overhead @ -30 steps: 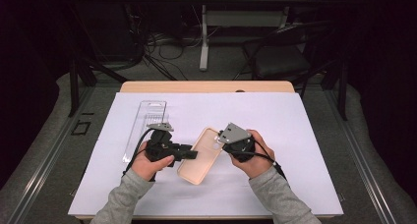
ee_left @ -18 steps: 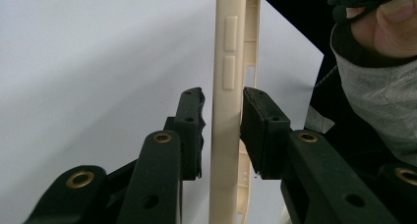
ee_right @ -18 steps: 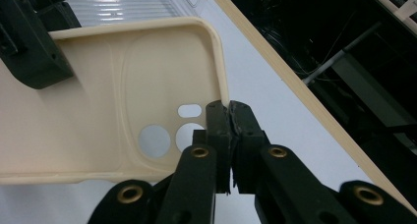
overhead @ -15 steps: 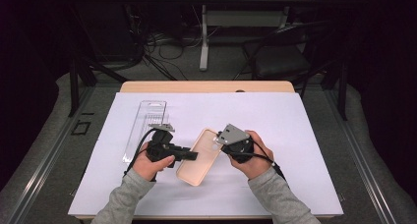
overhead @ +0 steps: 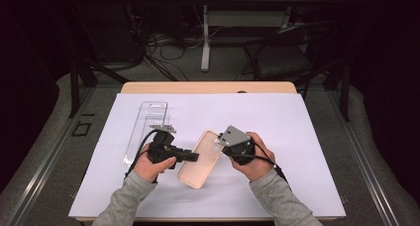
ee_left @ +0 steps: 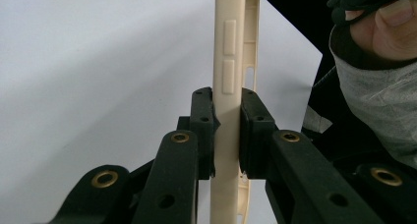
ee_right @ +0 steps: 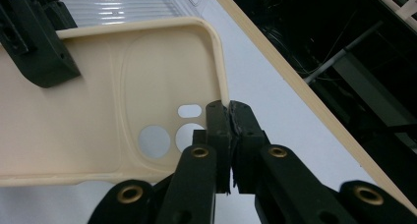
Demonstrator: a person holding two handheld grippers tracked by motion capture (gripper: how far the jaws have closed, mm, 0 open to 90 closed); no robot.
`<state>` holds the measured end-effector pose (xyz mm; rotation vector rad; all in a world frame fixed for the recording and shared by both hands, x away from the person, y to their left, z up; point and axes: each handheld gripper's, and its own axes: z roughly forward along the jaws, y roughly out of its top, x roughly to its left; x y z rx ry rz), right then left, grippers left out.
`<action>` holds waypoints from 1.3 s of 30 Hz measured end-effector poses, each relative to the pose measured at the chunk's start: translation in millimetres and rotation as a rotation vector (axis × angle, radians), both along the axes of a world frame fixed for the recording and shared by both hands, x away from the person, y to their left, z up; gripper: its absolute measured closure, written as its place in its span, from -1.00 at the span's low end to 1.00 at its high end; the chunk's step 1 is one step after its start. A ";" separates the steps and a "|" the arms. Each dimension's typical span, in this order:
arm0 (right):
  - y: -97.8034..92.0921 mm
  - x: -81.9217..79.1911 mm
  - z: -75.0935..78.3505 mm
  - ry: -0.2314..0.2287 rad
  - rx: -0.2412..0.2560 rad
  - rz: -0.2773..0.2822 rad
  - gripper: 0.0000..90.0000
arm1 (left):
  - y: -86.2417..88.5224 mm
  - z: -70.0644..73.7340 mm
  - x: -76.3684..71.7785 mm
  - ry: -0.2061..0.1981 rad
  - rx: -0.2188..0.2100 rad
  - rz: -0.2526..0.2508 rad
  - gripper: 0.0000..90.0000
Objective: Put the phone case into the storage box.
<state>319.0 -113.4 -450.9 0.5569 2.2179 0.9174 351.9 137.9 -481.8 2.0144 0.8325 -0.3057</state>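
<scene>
While both forearms angle inward, left gripper (overhead: 190, 157) and right gripper (overhead: 221, 141) each clamp the cream phone case (overhead: 198, 161).

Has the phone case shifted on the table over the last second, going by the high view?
No. The cream phone case lies at the same spot and slant beside the clear plastic package, with the left gripper and right gripper both clamped on it as before.

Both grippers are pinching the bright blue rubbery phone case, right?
Not blue. The rubbery phone case is cream, as the right gripper view shows. The left gripper and right gripper are both shut on its edges.
</scene>
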 end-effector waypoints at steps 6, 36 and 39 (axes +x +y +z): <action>0.0 0.1 0.0 0.002 0.003 0.000 0.97 | 0.0 0.6 -0.3 -0.002 0.003 -0.002 0.78; -1.2 0.9 0.5 0.001 0.037 -0.001 0.81 | 1.0 3.3 -0.3 -0.035 0.001 0.004 0.79; -1.7 0.1 2.0 -0.012 0.055 -0.008 0.71 | 2.2 2.5 0.8 -0.035 -0.002 0.007 0.79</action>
